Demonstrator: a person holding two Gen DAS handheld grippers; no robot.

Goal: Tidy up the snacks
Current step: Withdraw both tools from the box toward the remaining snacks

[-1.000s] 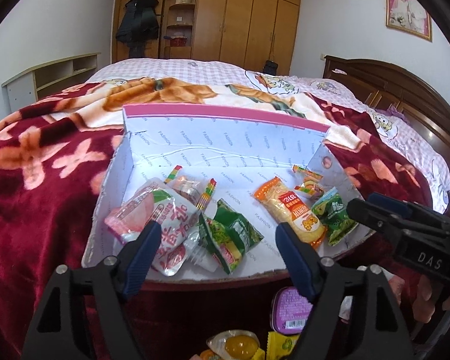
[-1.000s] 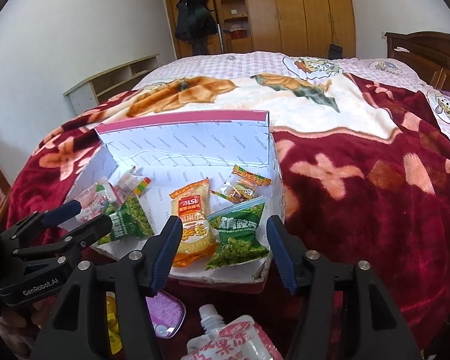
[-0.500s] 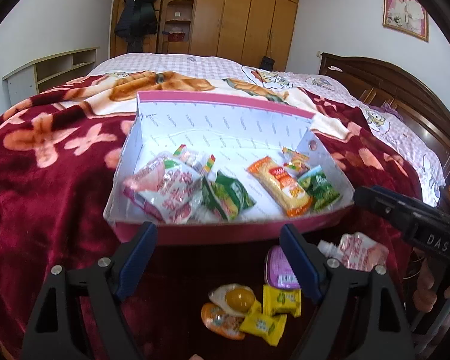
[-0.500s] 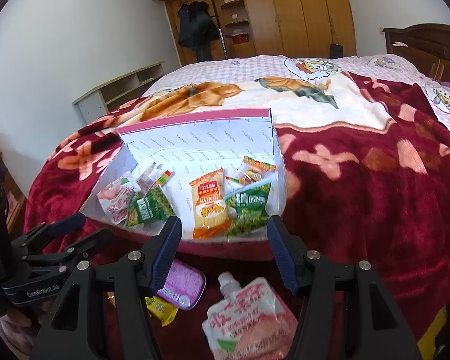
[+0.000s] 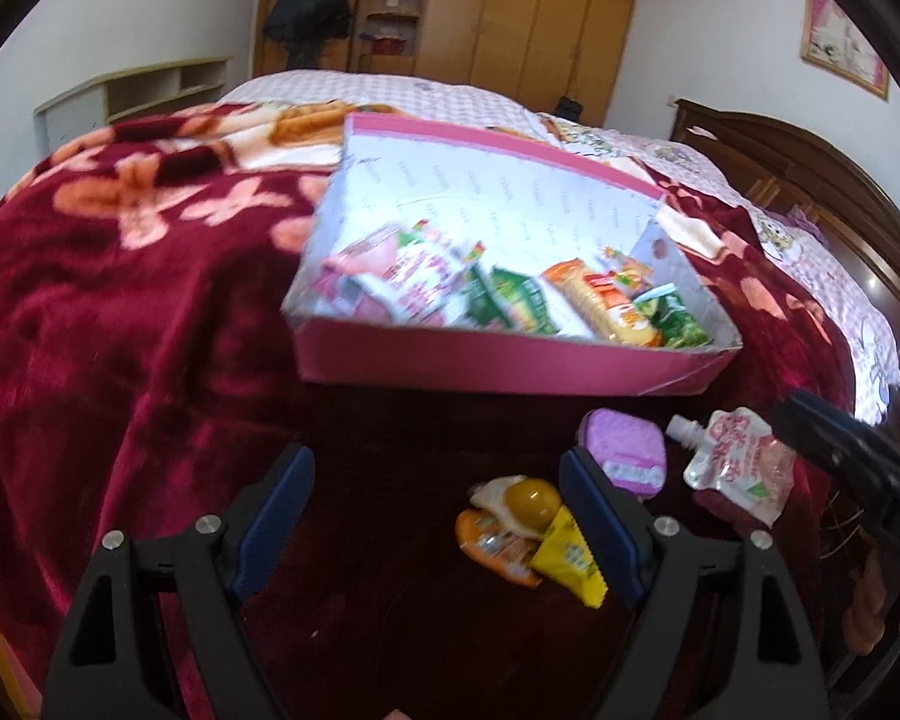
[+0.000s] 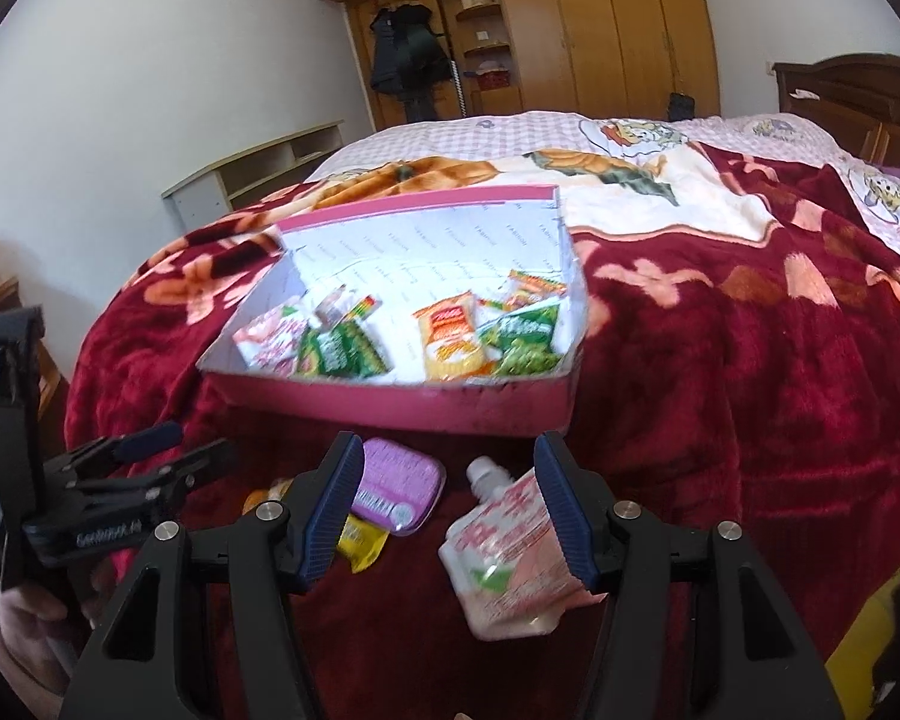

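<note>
Left gripper (image 5: 435, 507): fingers spread wide with nothing between them, over bare dark-red blanket (image 5: 120, 330); its jaws have just been opening a little further.
Right gripper (image 6: 447, 507): fingers parted and empty, hanging above the loose snacks.
Pink box (image 6: 402, 408): rests on the blanket on the bed, beyond both grippers, white lining inside; it holds green packets, an orange-yellow packet and a pink-white pouch, all blurred.
Pink spouted pouch (image 6: 510, 546): lies on the blanket in front of the box, seen between the right fingers and partly behind the right-hand one; no pad presses on it.
Purple tub (image 6: 396, 483): flat on the blanket just beside the pouch, next to the right gripper's left-hand finger (image 6: 333, 507).
Yellow packet (image 5: 570, 552): lies against the inner side of the left gripper's right-hand finger (image 5: 597, 525); whether it touches cannot be told.
Jelly cup with yellow centre (image 5: 525, 498): on top of an orange packet (image 5: 492, 546), touching the yellow packet.
Background: wooden wardrobe (image 6: 600, 30) behind the bed.
</note>
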